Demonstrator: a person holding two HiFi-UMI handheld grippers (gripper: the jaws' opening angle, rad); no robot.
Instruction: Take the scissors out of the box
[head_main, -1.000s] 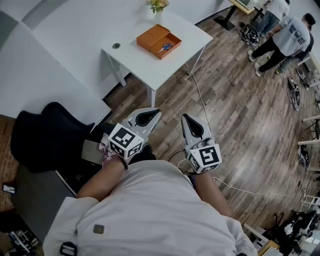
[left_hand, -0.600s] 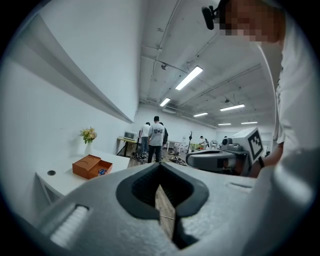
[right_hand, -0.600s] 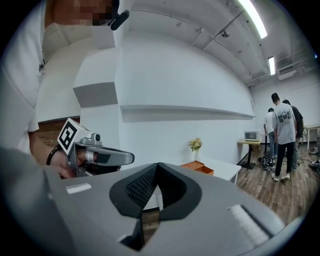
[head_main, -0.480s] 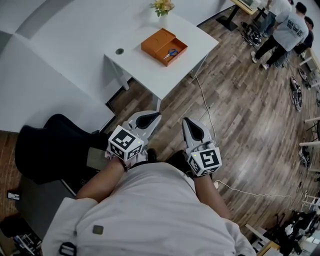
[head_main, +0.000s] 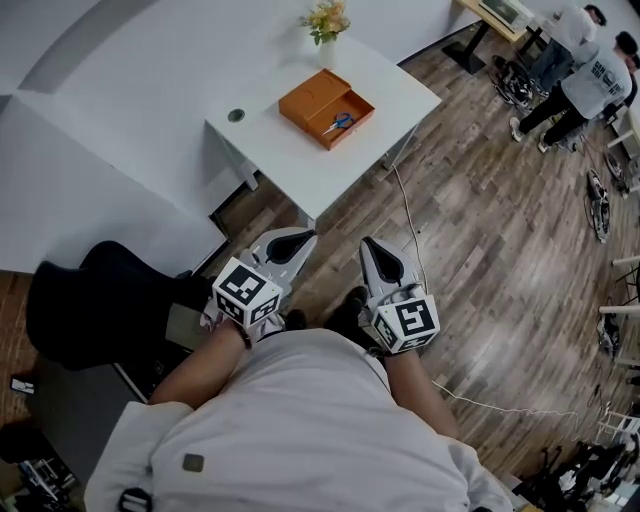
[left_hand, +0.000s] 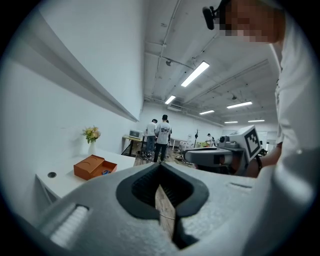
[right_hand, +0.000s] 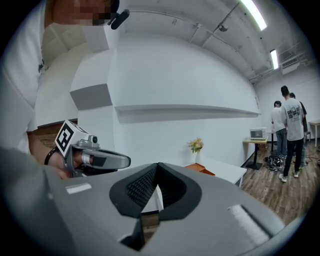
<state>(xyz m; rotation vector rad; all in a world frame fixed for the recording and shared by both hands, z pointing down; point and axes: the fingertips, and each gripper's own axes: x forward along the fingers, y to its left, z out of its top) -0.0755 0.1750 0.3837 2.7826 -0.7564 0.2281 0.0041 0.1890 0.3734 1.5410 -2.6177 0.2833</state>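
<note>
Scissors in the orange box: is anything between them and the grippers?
Nothing visible. The scissors lie uncovered in the box on the table; only floor separates it from the left gripper and right gripper, tongs shut.

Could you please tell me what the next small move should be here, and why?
Probably step toward the white table: the left gripper and right gripper are shut, empty, and far short of the orange box holding the scissors.
</note>
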